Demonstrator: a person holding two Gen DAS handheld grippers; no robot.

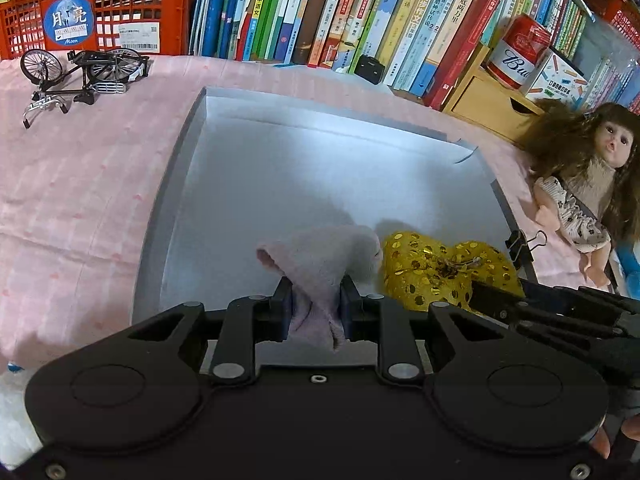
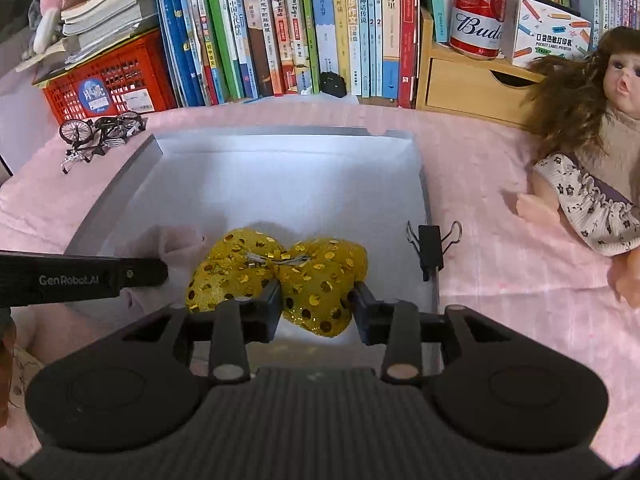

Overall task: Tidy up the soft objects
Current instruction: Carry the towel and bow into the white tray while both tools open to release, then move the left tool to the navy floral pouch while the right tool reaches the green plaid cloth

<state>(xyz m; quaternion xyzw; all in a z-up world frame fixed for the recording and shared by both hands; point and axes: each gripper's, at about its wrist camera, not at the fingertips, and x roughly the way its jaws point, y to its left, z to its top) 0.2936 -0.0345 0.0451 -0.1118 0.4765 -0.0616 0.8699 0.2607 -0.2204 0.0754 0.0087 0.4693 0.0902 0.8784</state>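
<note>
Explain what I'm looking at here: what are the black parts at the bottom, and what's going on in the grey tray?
There is no robot. A person holds a two-finger gripper in each hand, and each carries a fisheye camera looking along its fingers, so the black parts are the grippers themselves.

The left camera shows the left gripper pinching a pink cloth over the tray. The right camera shows the right gripper, its fingers straddling one lobe of a gold sequinned pouch lying in the tray; the right finger stands off it, so it looks released.

On the pink sheet around the tray lie a toy bicycle and a doll, with a binder clip on the tray's edge. Books stand behind.
</note>
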